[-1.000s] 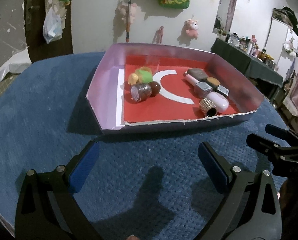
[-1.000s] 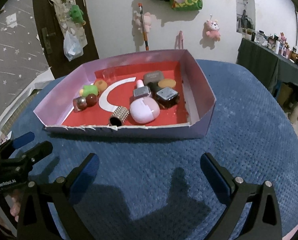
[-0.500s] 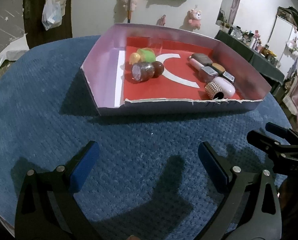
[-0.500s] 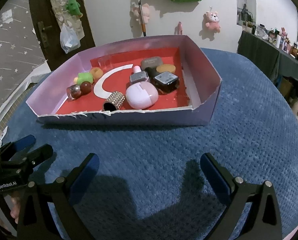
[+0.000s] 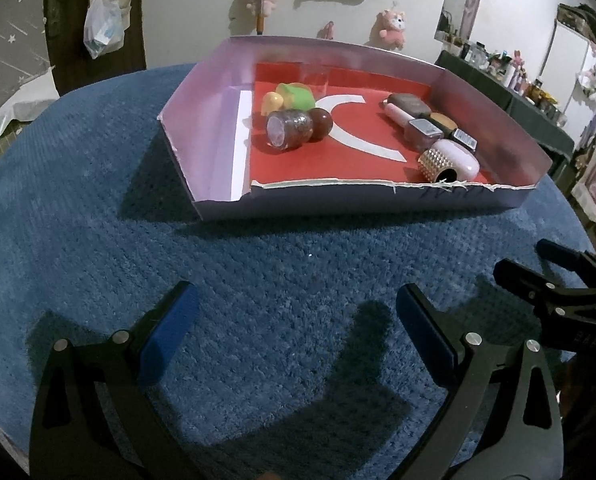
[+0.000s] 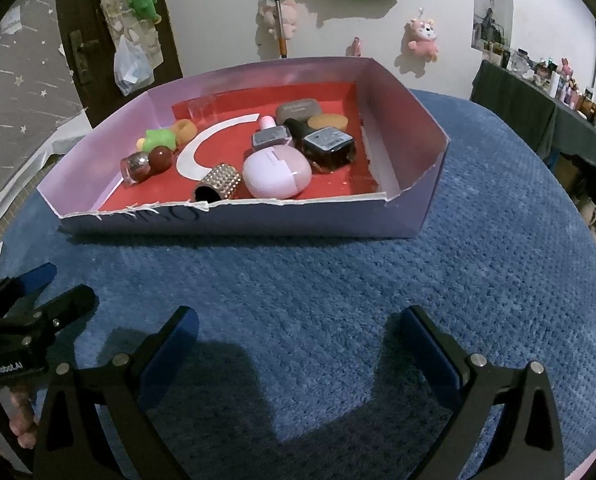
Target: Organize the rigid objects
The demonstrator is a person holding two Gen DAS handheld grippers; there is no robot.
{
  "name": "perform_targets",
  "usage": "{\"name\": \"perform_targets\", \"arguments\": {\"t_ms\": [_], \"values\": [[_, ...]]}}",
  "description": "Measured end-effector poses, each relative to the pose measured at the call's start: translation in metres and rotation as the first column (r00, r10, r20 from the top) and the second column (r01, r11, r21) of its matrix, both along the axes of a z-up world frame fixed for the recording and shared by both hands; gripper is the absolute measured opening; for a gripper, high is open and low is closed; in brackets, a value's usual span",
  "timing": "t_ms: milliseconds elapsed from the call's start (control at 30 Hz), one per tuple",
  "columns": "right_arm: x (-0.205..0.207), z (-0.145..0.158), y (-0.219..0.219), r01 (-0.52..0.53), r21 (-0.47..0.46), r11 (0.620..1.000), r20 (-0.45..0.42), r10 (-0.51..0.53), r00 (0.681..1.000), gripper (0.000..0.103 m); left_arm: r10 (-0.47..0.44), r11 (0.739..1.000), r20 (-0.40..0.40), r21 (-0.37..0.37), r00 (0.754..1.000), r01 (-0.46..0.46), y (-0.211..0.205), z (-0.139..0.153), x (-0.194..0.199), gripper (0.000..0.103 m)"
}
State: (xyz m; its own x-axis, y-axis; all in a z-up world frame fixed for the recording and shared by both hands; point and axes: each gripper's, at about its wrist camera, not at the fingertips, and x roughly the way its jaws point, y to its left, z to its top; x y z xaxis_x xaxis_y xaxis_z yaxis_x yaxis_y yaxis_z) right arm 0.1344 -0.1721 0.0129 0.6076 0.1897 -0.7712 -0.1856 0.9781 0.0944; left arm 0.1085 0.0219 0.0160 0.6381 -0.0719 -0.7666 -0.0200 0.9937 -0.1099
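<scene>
Holding nothing with the left fingers (image 5: 169, 320), spread wide above the blue desk (image 5: 257, 272). Same with the right fingers (image 6: 430, 344): wide apart and empty. Farther out at 12 o'clock, well apart from both, the purple box (image 6: 410, 120) with a red floor, and inside it all the small rigid things.

Seen from the right wrist view:
- **At 6 o'clock in the box, against the torn front wall:** a studded tube (image 6: 217, 186) lying on its side. Probably light and stiff, with a rough skin that gives good hold. Better to take across the barrel, not by the open end.
- **Just beside it at 3 o'clock, touching or nearly so:** a lilac egg-shaped case (image 6: 275, 172). Smooth, glossy and rounded, so likely to slip. Better to close on the widest middle, gently.
- **Behind the case, toward 1 o'clock:** a dark square bottle (image 6: 328, 146), and next to it a grey bottle with a pink cap (image 6: 271, 136). Perhaps glass, so heavier and fragile. Flat sides good for the pads; no squeezing of the caps.
- **At the back of this group:** a grey flat case (image 6: 300, 110) and a tan disc (image 6: 328, 121). Low and thin, hard to get under.
- **At 9 o'clock in the box:** a glitter jar (image 6: 135, 166) on its side, touching a brown ball (image 6: 161, 158). Behind them a green toy (image 6: 159, 138). Round things, ready to roll at a push.
</scene>
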Motion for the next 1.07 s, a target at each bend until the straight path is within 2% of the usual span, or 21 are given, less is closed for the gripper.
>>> {"name": "perform_targets", "arguments": {"t_ms": [500,900,1067], "values": [[-0.0011,-0.0026,0.0009,0.004,-0.019,1.0,0.012,-0.004,1.0,0.103,-0.003,0.999,-0.012,0.034,1.0,0.004,-0.0045,-0.002,0.0024,0.103],[-0.0002,-0.0005,-0.003,0.007,-0.004,1.0,0.013,-0.007,1.0,0.103,-0.003,1.0,0.005,-0.009,1.0,0.003,0.0011,-0.0012,0.0014,0.103],[-0.0001,-0.0007,-0.003,0.007,-0.005,1.0,0.013,-0.006,1.0,0.103,-0.005,1.0,-0.001,0.009,1.0,0.005,-0.0014,-0.0021,0.0024,0.103]]}}
